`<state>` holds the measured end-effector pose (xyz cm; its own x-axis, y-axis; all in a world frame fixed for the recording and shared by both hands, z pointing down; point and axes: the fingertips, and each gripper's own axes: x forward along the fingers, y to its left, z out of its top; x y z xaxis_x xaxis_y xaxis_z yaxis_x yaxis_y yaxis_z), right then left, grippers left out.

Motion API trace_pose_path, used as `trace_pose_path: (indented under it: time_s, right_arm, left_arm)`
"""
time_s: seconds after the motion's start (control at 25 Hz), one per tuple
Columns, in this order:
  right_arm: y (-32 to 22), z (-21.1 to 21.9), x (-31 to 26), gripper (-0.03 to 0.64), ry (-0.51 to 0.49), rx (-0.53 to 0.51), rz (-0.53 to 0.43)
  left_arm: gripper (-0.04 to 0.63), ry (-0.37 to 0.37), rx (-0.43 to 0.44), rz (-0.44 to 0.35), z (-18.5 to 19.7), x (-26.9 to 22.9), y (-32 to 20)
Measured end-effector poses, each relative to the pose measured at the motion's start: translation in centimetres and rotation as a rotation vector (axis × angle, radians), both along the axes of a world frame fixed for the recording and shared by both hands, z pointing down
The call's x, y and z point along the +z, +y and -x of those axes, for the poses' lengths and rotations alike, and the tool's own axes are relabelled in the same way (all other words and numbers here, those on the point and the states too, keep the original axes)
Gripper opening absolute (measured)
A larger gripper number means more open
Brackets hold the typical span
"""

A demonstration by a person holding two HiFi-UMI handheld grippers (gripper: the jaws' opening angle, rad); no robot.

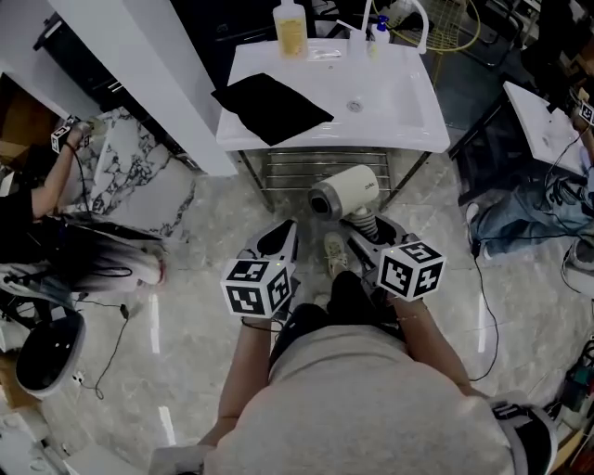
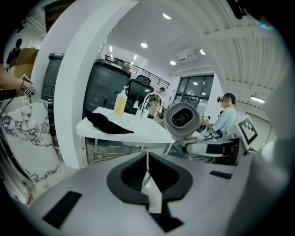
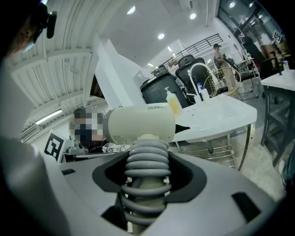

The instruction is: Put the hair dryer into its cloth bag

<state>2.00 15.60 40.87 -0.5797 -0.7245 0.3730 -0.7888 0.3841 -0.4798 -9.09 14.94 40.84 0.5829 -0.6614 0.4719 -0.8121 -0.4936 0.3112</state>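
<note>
The hair dryer [image 1: 345, 190] is in the air in front of the person, just before the front edge of the white bench [image 1: 325, 125]. Its round open end is turned toward the left side of the head view. The right claw [image 1: 364, 230] has it by the grey ribbed handle. In the right gripper view the jaws stand wide apart and the handle fills the space between them, with the pale body lying across above them, so the hold looks firm to me.

The left claw [image 1: 281, 239] is just beside it on the left. Its jaws are pressed together and there is nothing between them.

The cloth bag [image 1: 271, 107] is the flat black piece on the left part of the bench, with one corner reaching a little over the front edge. Nothing touches it, and I cannot see where its mouth is or whether it is open.

So, as I judge it, only the first part is done: the dryer is picked up. The bag is not yet handled. What is left is to bring the dryer to the bench, to take and open the bag, most likely with the free left claw, and to slide the dryer inside.

At the back of the bench stand a bottle [image 1: 291, 28] with yellow liquid and a tap [image 1: 422, 23], and under the bench there is a metal rack [image 1: 316, 167]
</note>
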Motion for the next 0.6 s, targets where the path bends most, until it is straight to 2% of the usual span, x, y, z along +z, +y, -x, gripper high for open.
trace_pose_path:
  time_s: [0.28, 0.6]
  right_arm:
    - [-6.4, -0.2, 1.2, 0.225, -0.004, -0.022, 0.012]
    - [-17.3, -1.5, 0.1, 0.225, 0.0, -0.061, -0.013]
  left_arm:
    - [0.017, -0.017, -0.009, 0.001, -0.1, 0.5, -6.0]
    - [0.016, -0.036, -0.049, -0.022, -0.7, -0.5, -15.9]
